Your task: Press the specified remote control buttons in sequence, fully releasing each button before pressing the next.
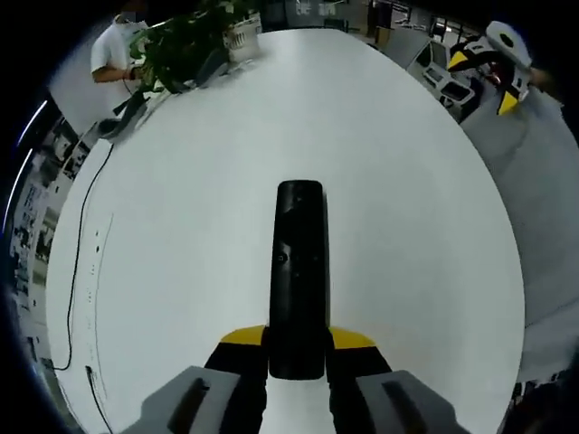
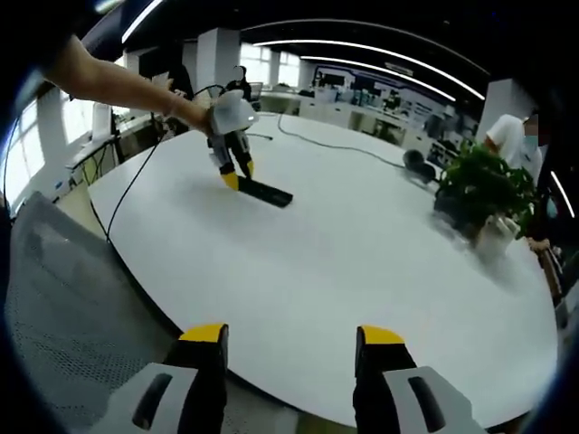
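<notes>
The left gripper (image 1: 297, 351) clamps the near end of the remote (image 1: 298, 271), lying flat at table (image 1: 407, 181) centre. The right gripper (image 2: 291, 348), jaws apart and empty, hovers at the table's 6 o'clock edge, well apart; reaching in could nudge the remote askew.

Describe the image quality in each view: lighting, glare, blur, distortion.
Left gripper view: even soft light on the white table, the black remote sharp between the left hand-held gripper jaws, strong fisheye bending at the table edge. Right gripper view: bright ceiling light strips, the plant and the table's far edge smeared, right hand-held gripper open in the foreground.
</notes>
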Demonstrator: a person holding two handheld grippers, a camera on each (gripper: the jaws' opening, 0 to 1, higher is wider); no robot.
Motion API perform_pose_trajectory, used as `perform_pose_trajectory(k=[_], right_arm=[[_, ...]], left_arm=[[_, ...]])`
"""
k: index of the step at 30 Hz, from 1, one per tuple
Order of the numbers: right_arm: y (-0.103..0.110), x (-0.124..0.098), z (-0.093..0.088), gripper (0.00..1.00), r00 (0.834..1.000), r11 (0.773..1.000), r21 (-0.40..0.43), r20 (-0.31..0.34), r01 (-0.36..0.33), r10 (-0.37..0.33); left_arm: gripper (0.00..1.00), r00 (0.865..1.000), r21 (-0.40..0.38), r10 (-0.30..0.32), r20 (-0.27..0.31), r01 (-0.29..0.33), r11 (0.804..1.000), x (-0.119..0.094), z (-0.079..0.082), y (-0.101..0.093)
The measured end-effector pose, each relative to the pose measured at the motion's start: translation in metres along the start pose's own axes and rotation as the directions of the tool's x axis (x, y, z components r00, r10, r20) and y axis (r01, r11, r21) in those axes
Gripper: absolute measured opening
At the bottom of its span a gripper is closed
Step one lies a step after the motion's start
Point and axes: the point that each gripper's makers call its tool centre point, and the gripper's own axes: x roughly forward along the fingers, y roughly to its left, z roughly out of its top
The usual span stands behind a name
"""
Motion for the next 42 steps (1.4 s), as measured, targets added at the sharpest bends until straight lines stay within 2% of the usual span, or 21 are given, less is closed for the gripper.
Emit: perform_pose_trajectory(k=[22,26,34,42], right_arm=[[-0.004,-0.001,0.005,0.54,1.0,1.0,0.014,0.021,0.009,-0.009],[-0.006,-0.003,0.009,0.55,0.999,0.999,0.049,0.05,0.006,-0.008],[-0.006,-0.003,0.008,0.55,0.999,1.0,0.019,0.046,0.017,-0.018],[-0.009,-0.005,0.012,0.54,0.997,0.999,0.016,0.072,0.028,-0.029]], left_arm=[[0.24,1.0,-0.003,-0.02,0.004,0.02,1.0,-0.001,0.006,-0.033],[0.24,1.0,-0.015,-0.022,0.011,0.022,1.0,0.001,0.006,-0.035],[0.24,1.0,-0.001,-0.01,-0.001,0.01,1.0,0.002,0.007,-0.036],[0.24,1.0,0.013,-0.014,-0.027,0.014,1.0,0.003,0.01,-0.041]])
